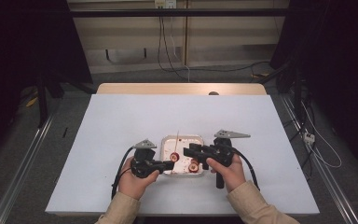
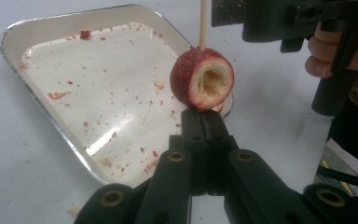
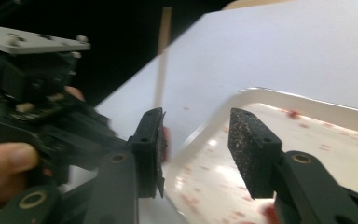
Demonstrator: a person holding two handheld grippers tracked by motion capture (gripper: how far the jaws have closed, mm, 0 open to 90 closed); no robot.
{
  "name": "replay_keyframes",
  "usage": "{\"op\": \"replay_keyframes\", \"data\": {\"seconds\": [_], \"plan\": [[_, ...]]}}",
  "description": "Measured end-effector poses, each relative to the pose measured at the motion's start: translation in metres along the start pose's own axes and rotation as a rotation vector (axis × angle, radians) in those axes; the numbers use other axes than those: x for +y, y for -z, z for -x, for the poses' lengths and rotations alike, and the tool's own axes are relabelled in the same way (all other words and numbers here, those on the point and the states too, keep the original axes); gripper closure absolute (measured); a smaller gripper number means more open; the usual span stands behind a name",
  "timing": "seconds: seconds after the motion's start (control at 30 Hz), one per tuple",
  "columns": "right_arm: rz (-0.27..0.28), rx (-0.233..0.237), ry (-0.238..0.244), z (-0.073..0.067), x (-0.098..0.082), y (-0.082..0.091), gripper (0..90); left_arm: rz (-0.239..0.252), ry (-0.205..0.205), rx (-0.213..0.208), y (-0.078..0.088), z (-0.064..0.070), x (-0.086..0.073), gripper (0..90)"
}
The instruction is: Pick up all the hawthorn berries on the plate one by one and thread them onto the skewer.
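The left gripper, jaws pressed together, sits just below a cored red fruit on a wooden skewer (over the tray). The right gripper gapes wide, gripping nothing.

We wear tan sleeves. Our left tongs and right tongs are black, with brass-ringed pivots, trailing black cables. Each carries a grey three-cornered plate.
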State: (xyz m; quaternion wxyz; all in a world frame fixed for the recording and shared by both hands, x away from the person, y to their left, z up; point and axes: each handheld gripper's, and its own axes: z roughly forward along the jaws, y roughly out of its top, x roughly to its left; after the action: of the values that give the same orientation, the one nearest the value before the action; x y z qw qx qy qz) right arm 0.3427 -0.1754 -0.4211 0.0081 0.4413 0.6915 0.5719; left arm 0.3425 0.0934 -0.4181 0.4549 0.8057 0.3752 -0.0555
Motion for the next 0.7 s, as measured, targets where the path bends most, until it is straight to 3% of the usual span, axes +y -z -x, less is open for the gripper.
{"op": "replay_keyframes", "data": {"seconds": [0.23, 0.47, 0.7], "plan": [[-0.077, -0.122, 0.077, 0.017, -0.008, 0.007, 55.5, -0.014, -0.006, 0.006, 0.000, 0.000, -0.001, 90.0], [-0.161, -0.147, 0.152, 0.018, -0.013, 0.000, 59.4, -0.024, -0.004, 0.009, 0.000, -0.002, -0.002, 90.0], [-0.221, -0.145, 0.149, 0.022, -0.016, -0.006, 61.7, -0.040, -0.006, 0.006, -0.002, -0.002, -0.003, 90.0]]}}
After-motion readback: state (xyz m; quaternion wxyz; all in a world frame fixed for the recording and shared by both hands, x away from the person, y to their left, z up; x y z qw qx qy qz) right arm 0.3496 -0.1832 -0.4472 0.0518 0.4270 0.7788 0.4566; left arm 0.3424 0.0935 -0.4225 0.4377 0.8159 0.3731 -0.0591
